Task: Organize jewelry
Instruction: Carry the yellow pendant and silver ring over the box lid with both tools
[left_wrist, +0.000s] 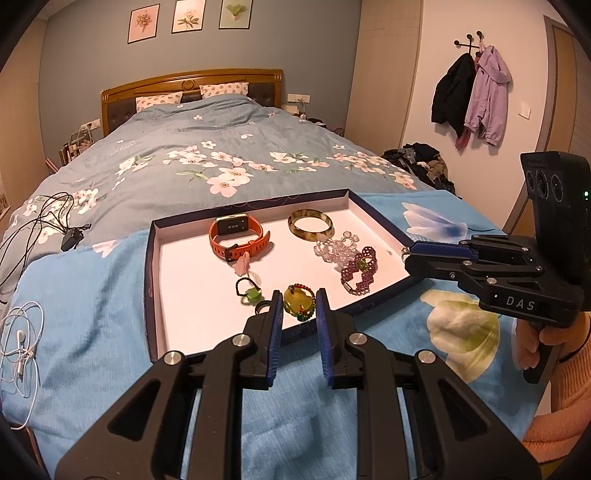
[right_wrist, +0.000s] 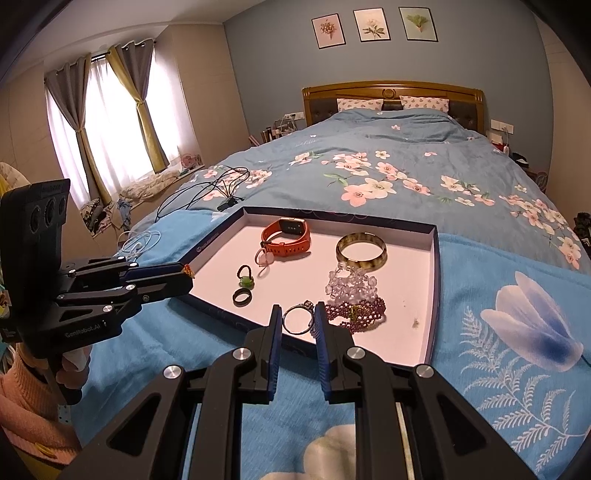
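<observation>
Glossy bangle (left_wrist: 311, 224), matt cardboard tray (left_wrist: 376, 218), cloth blanket (left_wrist: 92, 295).

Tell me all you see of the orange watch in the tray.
The orange watch lies toward the back of the white-lined tray, strap buckled in a loop, resting on its side. The rubbery-looking orange band carries a dark buckle and a rectangular dark face with a pale rim. A small pink ring lies against its near side. Neither gripper touches it.

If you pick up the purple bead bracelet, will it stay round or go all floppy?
Probably floppy: the purple bead bracelet is woven from many small beads and already lies slumped in the tray. It looks light. It probably would not roll, unlike the stiff bangle nearby.
</observation>
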